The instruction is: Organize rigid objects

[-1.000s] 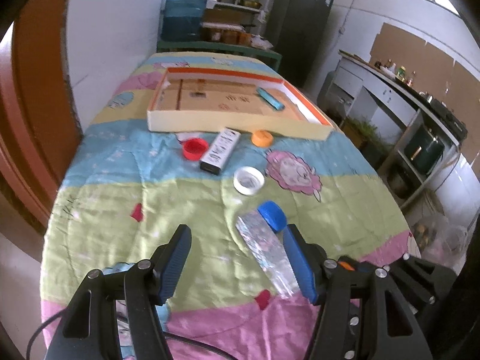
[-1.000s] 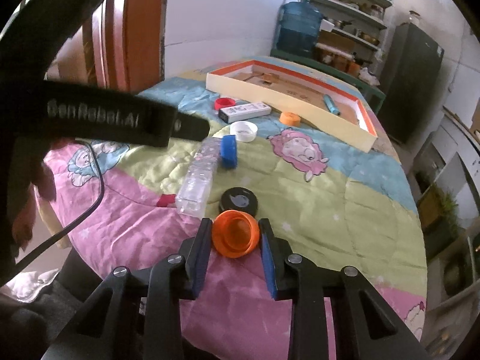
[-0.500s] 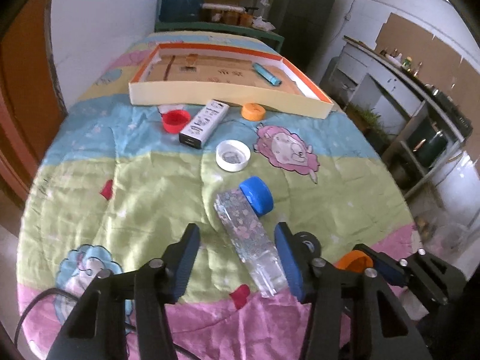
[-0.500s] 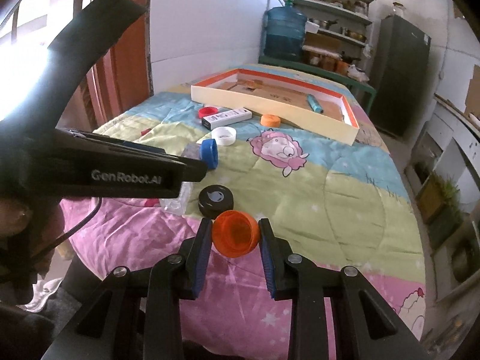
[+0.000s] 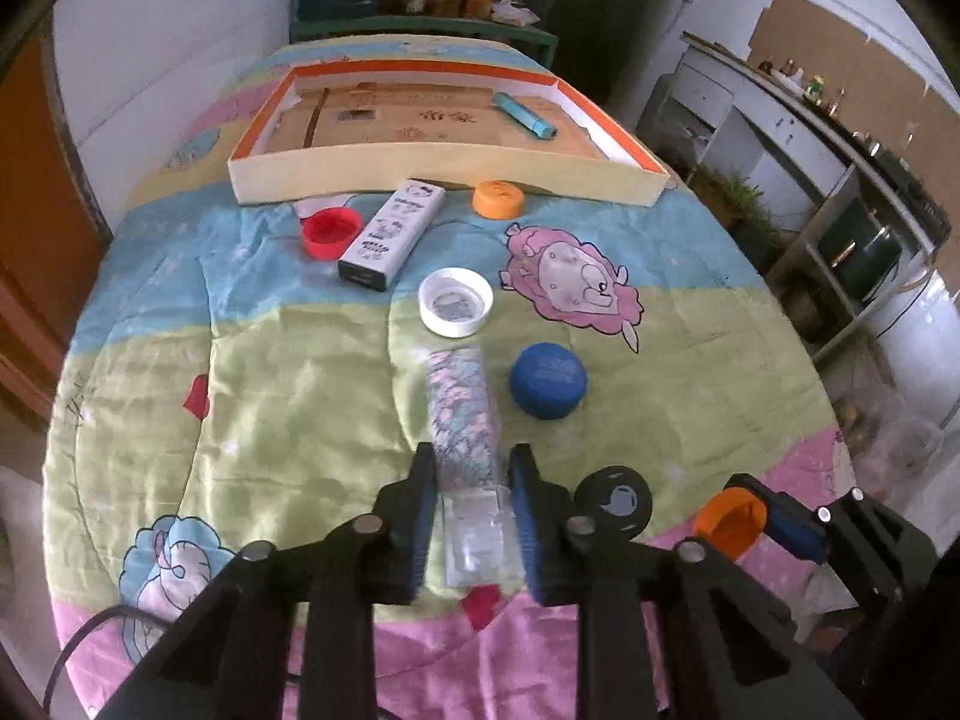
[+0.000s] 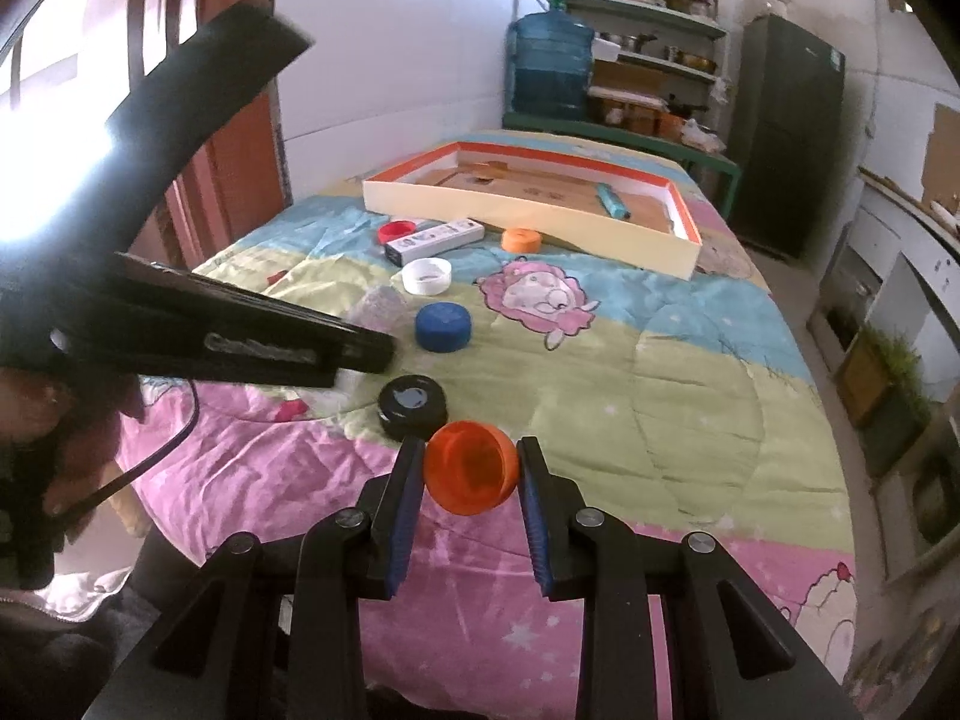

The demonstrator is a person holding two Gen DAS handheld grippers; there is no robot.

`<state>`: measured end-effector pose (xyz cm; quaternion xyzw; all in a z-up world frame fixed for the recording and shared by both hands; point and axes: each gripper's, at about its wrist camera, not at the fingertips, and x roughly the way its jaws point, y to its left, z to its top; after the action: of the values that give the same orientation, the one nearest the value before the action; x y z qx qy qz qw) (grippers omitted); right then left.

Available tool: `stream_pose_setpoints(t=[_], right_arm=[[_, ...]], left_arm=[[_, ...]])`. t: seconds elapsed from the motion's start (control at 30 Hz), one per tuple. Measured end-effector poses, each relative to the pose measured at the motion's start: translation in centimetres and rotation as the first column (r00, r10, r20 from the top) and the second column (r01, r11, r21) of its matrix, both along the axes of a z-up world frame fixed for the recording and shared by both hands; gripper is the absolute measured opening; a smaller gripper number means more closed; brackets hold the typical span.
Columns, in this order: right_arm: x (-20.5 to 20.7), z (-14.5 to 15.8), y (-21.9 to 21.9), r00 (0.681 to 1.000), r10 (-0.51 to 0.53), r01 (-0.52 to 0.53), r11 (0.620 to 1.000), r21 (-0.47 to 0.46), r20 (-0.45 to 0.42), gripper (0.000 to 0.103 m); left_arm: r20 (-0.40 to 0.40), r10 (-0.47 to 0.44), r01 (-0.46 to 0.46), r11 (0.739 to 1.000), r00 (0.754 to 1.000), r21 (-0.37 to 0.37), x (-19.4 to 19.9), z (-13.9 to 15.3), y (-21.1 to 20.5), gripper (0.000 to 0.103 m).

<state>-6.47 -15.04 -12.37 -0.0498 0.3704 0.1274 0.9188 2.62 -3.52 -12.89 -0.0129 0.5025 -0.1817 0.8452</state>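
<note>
While the left gripper [image 5: 471, 510] is closing its jaws, a clear plastic bottle [image 5: 465, 420] lies between them on the quilted cover [image 5: 300, 384]; pads look right up against the bottle's sides, but full contact is hard to confirm. Bottle's near end is partly blocked by the blue pads, and its far end points toward a white cap [image 5: 456, 302].

Right gripper [image 6: 470, 483] is clenched on an orange cup-like cap [image 6: 470, 468], open side facing the camera. In the left wrist view that cap shows only in part, at the lower right edge.

Black lid [image 6: 413, 407] sits just beyond the orange cap, w/ a blue cap [image 6: 443, 327] farther on. Left gripper's body crosses the right wrist view and hides most of the bottle there; the logo on it is too blurred to read.

Farther back: red cap [image 5: 332, 233], a small white box [image 5: 393, 234] touching or nearly touching it, a 2nd orange cap [image 5: 497, 199], then a shallow cardboard tray [image 5: 444, 174] holding a teal tube-like item [image 5: 524, 114], type unclear. A hand [image 6: 66, 414] shows at the left edge of the right wrist view, dark and partly cut off.
</note>
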Motion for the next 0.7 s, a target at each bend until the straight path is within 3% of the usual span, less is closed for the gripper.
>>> stream_pose_setpoints(t=[0.23, 0.5, 0.7], right_arm=[[0.0, -0.1, 0.1, 1.000, 0.005, -0.005, 1.000, 0.007, -0.001, 0.032], [0.5, 0.2, -0.4, 1.000, -0.016, 0.016, 1.000, 0.020, 0.002, 0.032], [0.9, 0.2, -0.5, 1.000, -0.021, 0.021, 0.999, 0.033, -0.012, 0.032]], left_arm=[[-0.004, -0.023, 0.023, 0.998, 1.000, -0.055, 0.1, 0.0, 0.8, 0.023], [0.058, -0.033, 0.034, 0.999, 0.998, -0.021, 0.0, 1.2, 0.3, 0.020], [0.000, -0.046, 0.046, 0.998, 0.999, -0.037, 1.2, 0.0, 0.3, 0.020]])
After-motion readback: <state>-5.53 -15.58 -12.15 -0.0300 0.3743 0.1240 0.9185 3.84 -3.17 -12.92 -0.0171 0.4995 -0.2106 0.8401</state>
